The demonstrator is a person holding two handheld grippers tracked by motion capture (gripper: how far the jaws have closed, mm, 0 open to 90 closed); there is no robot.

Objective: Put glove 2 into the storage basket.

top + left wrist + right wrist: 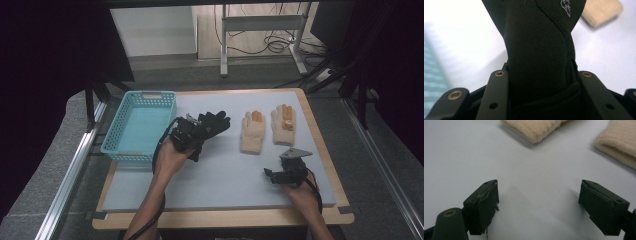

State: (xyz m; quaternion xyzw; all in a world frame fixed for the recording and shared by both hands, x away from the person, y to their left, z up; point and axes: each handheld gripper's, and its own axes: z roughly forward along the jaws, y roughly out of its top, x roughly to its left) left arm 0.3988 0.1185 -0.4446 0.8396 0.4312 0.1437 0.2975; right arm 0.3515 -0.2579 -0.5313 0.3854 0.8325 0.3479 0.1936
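The left claw [192, 131] is pinching a black glove [212, 125] by its cuff end. In the left gripper view the dark fabric [536, 50] is squeezed narrow between the two jaws and fans out wider beyond them, so the grip looks firm and set at the wrist opening, probably so that the fingers hang free and the whole glove comes along in one piece. In the high view the glove's fingers stretch to the right and far side of the claw, seemingly clear of the pale counter [225, 175].

Just to the left stands a light blue basket [131, 146], open side up and with nothing in it, close enough that it looks like the place meant for the glove.

Two cream knitted gloves [252, 131] [283, 124] lie flat side by side on the right half of the counter, cuffs toward the near edge, well apart from the black one.

The right claw [270, 175] rests low near the front right, jaws spread wide with only bare surface between them; the cream cuffs [534, 128] lie just beyond its tips, so it seems parked and ready for those.
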